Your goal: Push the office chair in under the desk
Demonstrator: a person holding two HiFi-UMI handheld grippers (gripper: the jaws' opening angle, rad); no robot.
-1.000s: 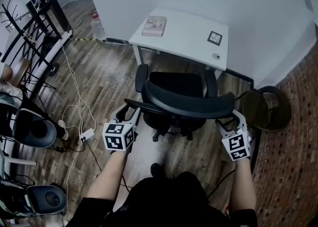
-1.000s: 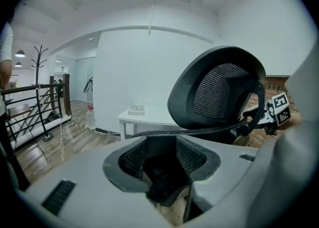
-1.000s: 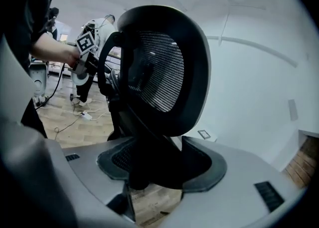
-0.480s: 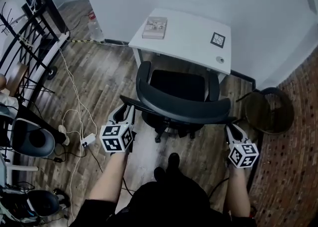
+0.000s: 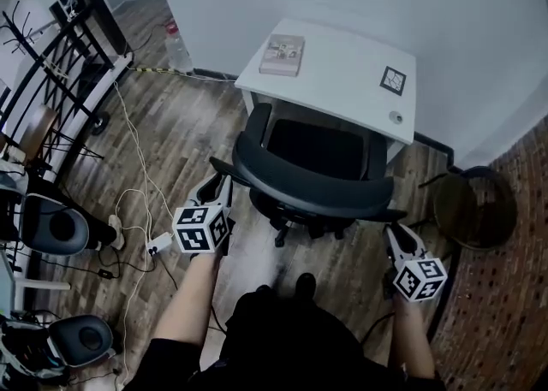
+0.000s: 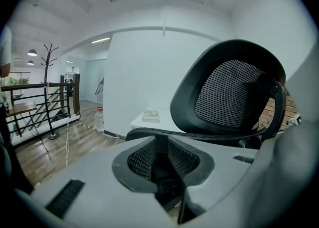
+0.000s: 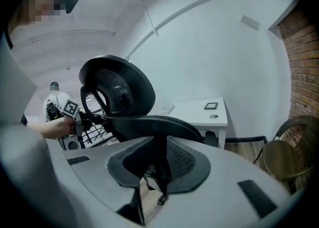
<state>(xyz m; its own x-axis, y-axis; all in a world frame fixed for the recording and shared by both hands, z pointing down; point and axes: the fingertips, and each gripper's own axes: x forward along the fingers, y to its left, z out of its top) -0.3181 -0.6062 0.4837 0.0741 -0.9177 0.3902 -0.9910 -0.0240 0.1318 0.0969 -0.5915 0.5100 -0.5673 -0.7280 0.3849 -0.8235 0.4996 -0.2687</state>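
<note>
The black mesh office chair point(image 5: 310, 182) stands with its seat against the front edge of the white desk point(image 5: 342, 81), backrest toward me. My left gripper point(image 5: 221, 184) is at the backrest's left end. Its jaws have just been closing, and in the left gripper view point(image 6: 160, 144) a thin black frame bar is pinched between the pads. My right gripper point(image 5: 392, 232) is at the backrest's right end. Its jaws closed in, then eased slightly, and in the right gripper view point(image 7: 159, 159) the frame's edge fills the gap. The chair point(image 7: 119, 90) rises behind the jaws, with the desk point(image 7: 199, 114) beyond it.
A book point(image 5: 283, 54) and a square marker tag point(image 5: 393, 79) lie on the desk. A round dark wicker seat point(image 5: 473, 199) stands at the right by the brick wall. Cables and a power strip point(image 5: 156, 244) lie on the wood floor at left, near a railing and other chairs point(image 5: 51, 227).
The chair has rolled toward the desk, its seat now at the desk's edge. Both grippers moved forward with it. The right gripper rolled over, and both jaws narrowed onto the backrest frame.
</note>
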